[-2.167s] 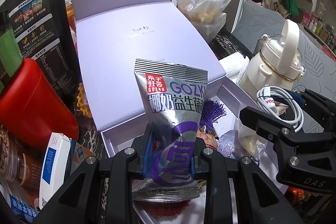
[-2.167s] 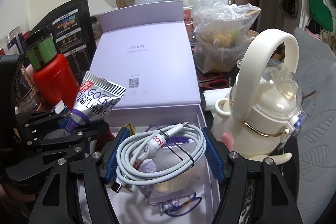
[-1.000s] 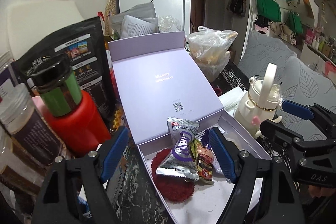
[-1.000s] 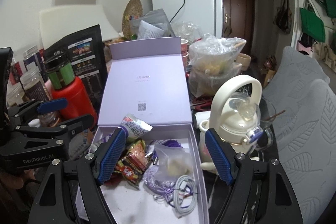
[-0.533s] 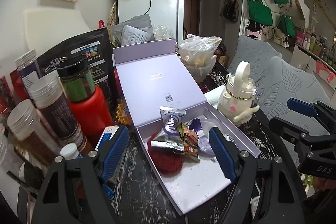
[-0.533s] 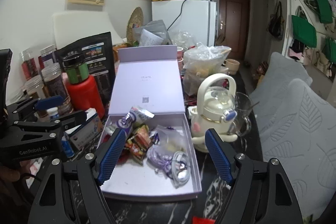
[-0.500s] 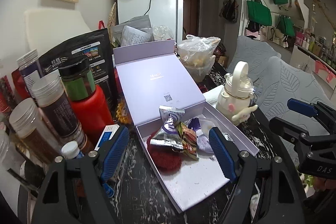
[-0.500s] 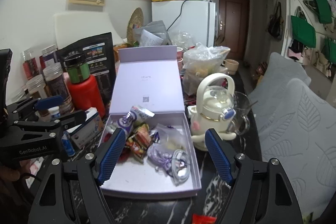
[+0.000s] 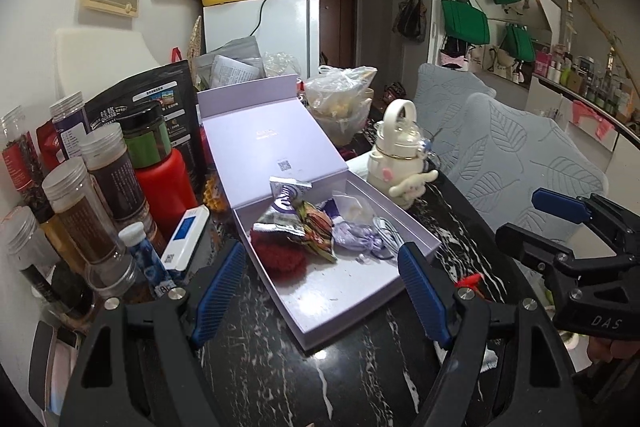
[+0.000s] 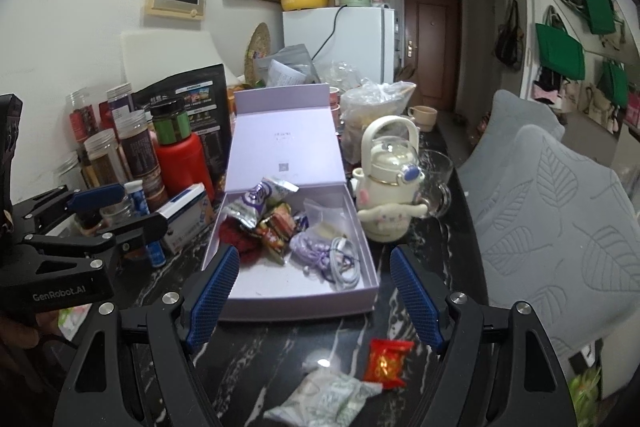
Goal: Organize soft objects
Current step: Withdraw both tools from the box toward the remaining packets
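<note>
On the far left of the dark marble table (image 10: pixel 256 355) stand tall jars with silver lids (image 9: pixel 106 183), and next to them a red bottle (image 10: pixel 182 163) with a dark jar with a green label (image 10: pixel 170 121) on top of it. A small white and blue box (image 10: pixel 186 213) lies just beside the red bottle. The left gripper (image 9: pixel 320 291) has its two blue pads wide apart and holds nothing. In the middle sits the open purple box (image 10: pixel 304 301), with its lid leaning back. Inside the box, from left to right, are a red fuzzy thing (image 10: pixel 236 237), a silver and purple snack bag (image 10: pixel 256 201) lying partly on top of it, a bright snack packet (image 10: pixel 274 233), a clear little bag (image 10: pixel 322 217), a soft purple pouch (image 10: pixel 308 245) and a white cable (image 10: pixel 344 265) coiled up near the right wall. The right gripper (image 10: pixel 312 301) is held in front of the box with its pads far apart too, and nothing is between them. Close to the camera, on the table, lie a pale soft packet (image 10: pixel 332 397) and a small red packet (image 10: pixel 386 361), touching each other, both outside the box. To the right of the box stands a cream kettle-shaped bottle (image 10: pixel 390 183) with a glass cup (image 10: pixel 436 173) just behind it. Grey chairs with leaf patterns (image 10: pixel 560 211) are on the far right.
</note>
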Tool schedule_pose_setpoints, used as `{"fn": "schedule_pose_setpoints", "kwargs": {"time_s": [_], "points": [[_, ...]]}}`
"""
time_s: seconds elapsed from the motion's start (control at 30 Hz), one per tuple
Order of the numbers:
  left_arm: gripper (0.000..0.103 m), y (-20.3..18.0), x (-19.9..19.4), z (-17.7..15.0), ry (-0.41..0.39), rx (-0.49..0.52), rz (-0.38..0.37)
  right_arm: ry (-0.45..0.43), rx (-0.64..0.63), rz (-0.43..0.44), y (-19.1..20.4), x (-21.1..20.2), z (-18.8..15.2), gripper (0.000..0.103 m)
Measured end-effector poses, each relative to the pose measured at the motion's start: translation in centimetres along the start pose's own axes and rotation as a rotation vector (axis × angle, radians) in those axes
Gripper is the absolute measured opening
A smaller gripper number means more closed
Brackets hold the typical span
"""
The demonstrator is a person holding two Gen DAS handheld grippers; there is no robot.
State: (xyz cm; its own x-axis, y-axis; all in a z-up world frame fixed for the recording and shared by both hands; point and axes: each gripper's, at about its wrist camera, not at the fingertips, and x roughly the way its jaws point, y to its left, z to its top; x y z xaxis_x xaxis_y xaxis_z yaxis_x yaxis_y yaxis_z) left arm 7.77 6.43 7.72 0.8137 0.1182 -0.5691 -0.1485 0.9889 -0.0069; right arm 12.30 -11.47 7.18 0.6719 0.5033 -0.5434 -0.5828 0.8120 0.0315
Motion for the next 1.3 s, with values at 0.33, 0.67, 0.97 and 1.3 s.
{"fn": "schedule_pose_setpoints", "kwargs": {"time_s": [0.33,0.67,0.97,1.3], "points": [[0.079,-2.5,-1.2,-2.7,0.013,0.010,-0.050,0.024,0.017,-0.019,-0.5,-2.4,-3.2,0.079],[0.079,-5.1,-0.7,-5.4,0.054,0.046,-0.104,0.074,0.073,-0.064,-2.1,-3.0,-7.0,0.079],[0.079,-7.8,1.6,-7.8,0.146,0.081,-0.173,0.147,0.116,-0.103,-4.1,-2.4,-10.4,0.079],[0.079,-10.1,4.6,-9.5,0.235,0.088,-0.242,0.219,0.162,-0.104,-6.8,-1.1,-13.7,0.079]]}}
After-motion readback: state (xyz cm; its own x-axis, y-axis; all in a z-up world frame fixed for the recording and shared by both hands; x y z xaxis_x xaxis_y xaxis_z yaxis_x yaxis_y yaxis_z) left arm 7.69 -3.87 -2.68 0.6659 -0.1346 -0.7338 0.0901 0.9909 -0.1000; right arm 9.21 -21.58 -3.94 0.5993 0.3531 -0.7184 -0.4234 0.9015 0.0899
